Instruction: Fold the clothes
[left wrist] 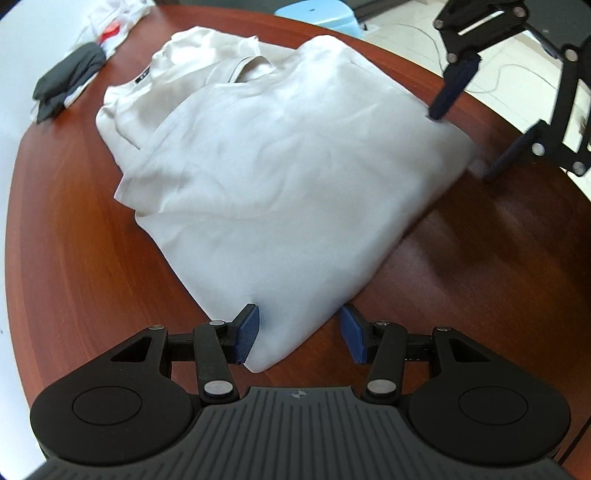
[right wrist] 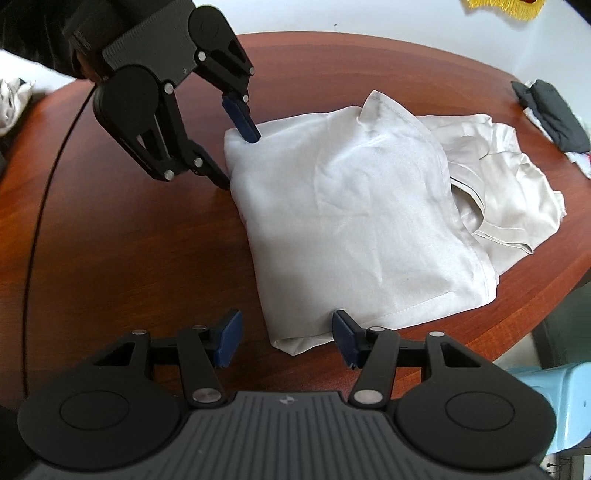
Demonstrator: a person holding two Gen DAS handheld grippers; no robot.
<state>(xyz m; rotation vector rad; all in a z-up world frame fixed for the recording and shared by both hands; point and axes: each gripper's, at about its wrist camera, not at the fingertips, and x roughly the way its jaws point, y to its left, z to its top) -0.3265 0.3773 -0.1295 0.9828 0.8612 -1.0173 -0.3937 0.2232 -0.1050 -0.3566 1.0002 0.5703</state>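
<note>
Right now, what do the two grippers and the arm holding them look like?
Both the left gripper and the right gripper are matte black linkage frames with silver pivot rivets, ribbed grey housings bearing a small round logo, and textured dark blue finger pads. A dark sleeve shows behind the left one, and a thin black cable trails from it.

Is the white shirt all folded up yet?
Partly. The white shirt is already doubled over on the table. Both claws, left and right, are open at its near corners. Its collar end still lies loose, and the dark clothes wait untouched.
</note>
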